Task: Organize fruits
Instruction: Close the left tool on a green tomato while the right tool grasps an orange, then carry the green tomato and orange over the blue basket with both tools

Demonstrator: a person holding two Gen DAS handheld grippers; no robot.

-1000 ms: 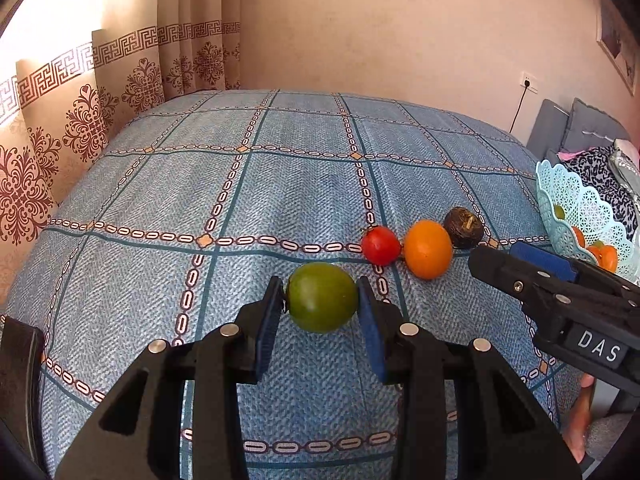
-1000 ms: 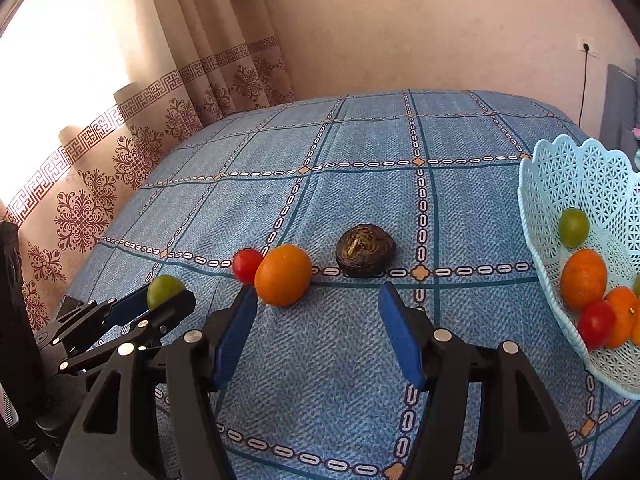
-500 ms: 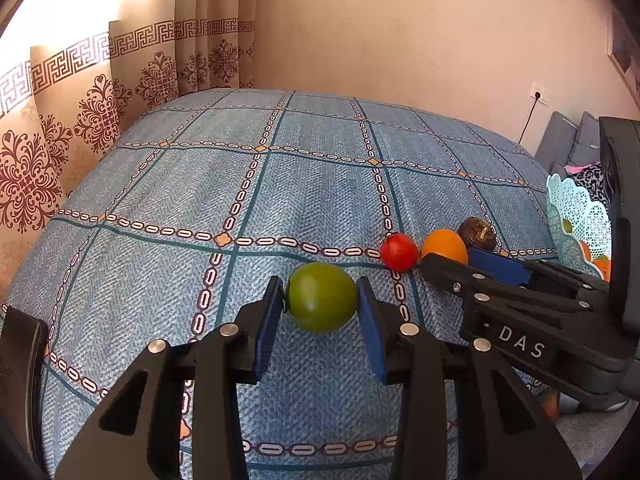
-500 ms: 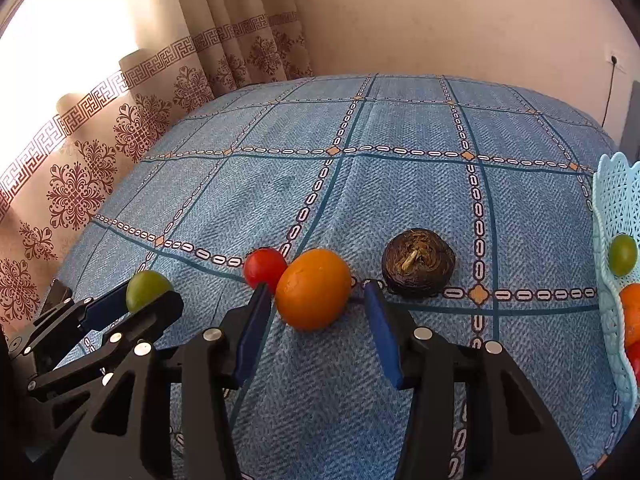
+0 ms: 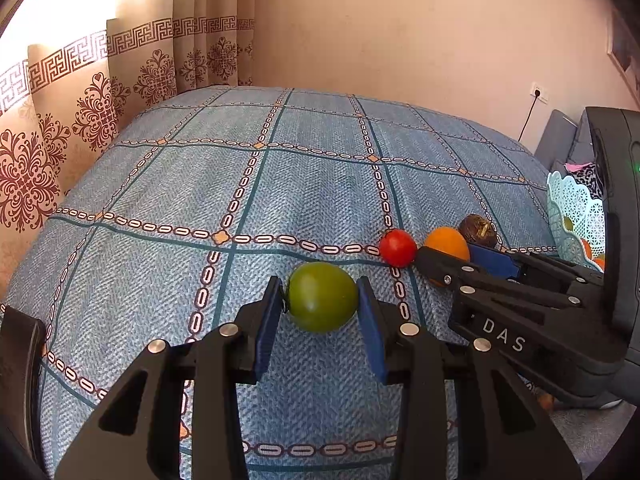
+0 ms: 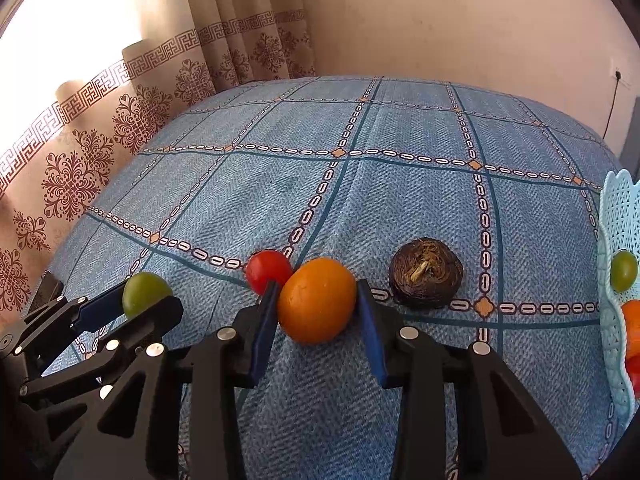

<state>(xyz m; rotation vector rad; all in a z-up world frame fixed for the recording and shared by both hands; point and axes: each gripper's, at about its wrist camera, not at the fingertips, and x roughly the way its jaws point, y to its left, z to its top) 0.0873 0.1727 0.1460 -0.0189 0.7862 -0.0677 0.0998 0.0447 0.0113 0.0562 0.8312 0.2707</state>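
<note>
A green tomato point(image 5: 322, 296) sits between the blue pads of my left gripper point(image 5: 320, 305), which is shut on it just over the blue checked bedspread point(image 5: 192, 196). My right gripper point(image 6: 316, 308) is shut on the orange point(image 6: 316, 306), its pads pressing both sides while the fruit rests on the cloth. A red tomato point(image 6: 267, 270) touches the orange's left side. To its right lies a dark brown fruit point(image 6: 426, 278). In the right wrist view, the left gripper point(image 6: 146, 300) with the green tomato point(image 6: 145, 293) is at the lower left.
A pale blue lattice basket point(image 6: 616, 216) stands at the right edge of the bed and holds a green fruit point(image 6: 623, 276) plus orange and red ones. Patterned curtains point(image 6: 132, 120) hang along the left, a wall at the back.
My right gripper slid forward around the orange and its fingers narrowed onto it. The left gripper kept its hold on the green tomato and shifted only slightly.
</note>
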